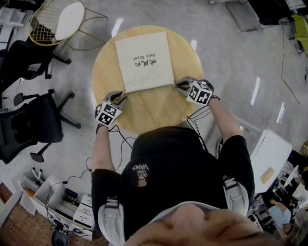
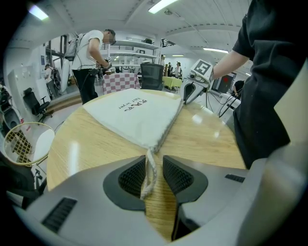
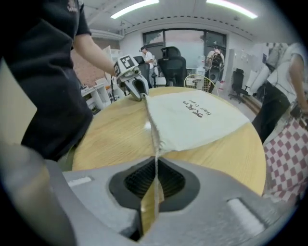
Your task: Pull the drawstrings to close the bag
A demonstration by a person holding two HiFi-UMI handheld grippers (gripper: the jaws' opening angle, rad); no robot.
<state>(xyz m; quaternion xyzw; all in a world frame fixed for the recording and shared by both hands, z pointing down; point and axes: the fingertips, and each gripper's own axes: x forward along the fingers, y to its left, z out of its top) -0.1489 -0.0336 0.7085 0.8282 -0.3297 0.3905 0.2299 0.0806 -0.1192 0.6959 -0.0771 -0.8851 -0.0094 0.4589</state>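
Drawstring bag [image 1: 143, 60] lies flat on the round wooden table [image 1: 149, 113], mouth along the near edge, full width, no gathering to be seen yet. Right gripper [image 3: 155, 180] is pinched tight on the right drawstring [image 3: 156, 156] at the near right corner. Left gripper [image 2: 155, 174], at the near left corner, has jaws spread, the left drawstring [image 2: 150, 168] hanging loose between the pads, unclamped. One cord secured, I'd say; the other clamp and the outward pull remain.

Bright ceiling lights [image 2: 161, 6] glare off floor [image 1: 231, 62]; fisheye edges dark.
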